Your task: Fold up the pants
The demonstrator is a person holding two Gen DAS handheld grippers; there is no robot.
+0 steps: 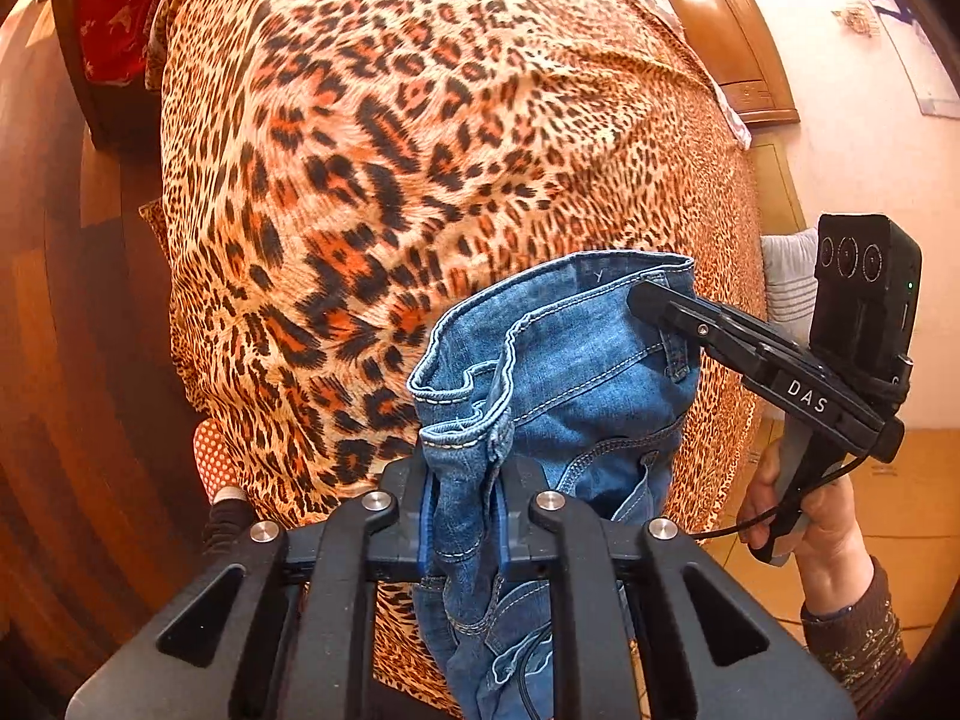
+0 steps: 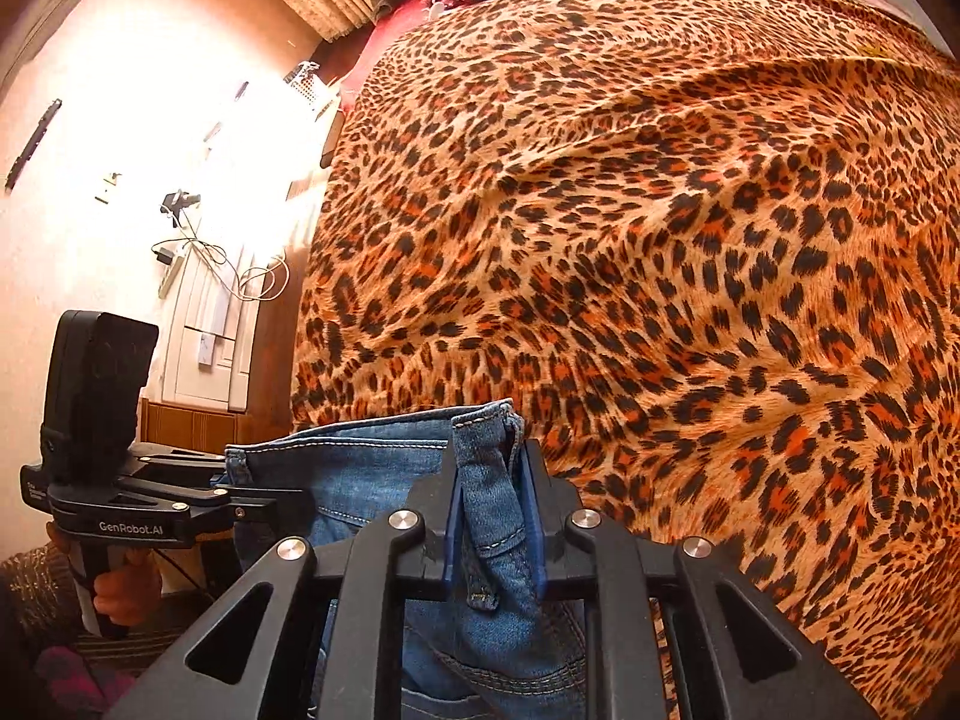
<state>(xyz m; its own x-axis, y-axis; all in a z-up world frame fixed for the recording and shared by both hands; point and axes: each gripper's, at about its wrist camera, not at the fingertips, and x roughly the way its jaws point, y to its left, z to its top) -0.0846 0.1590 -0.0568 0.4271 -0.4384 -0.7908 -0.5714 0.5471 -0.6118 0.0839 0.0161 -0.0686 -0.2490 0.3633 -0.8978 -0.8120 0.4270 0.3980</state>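
A pair of blue jeans (image 1: 558, 372) hangs by its waistband above a bed covered in leopard-print cloth (image 1: 372, 150). My left gripper (image 1: 462, 480) is shut on one end of the waistband. My right gripper (image 2: 495, 510) is shut on the other end, by a belt loop. In the left wrist view the right gripper (image 1: 654, 297) reaches in from the right and pinches the waistband. In the right wrist view the left gripper (image 2: 288, 501) comes in from the left on the jeans (image 2: 372, 480). The legs hang down out of sight.
The leopard-print bed (image 2: 660, 210) fills the space ahead. Red cloth (image 1: 120, 6) lies at its far left end. A wooden headboard (image 1: 726, 30) and a pink wall stand to the right. A white cabinet (image 2: 210, 330) with cables stands by the bright wall.
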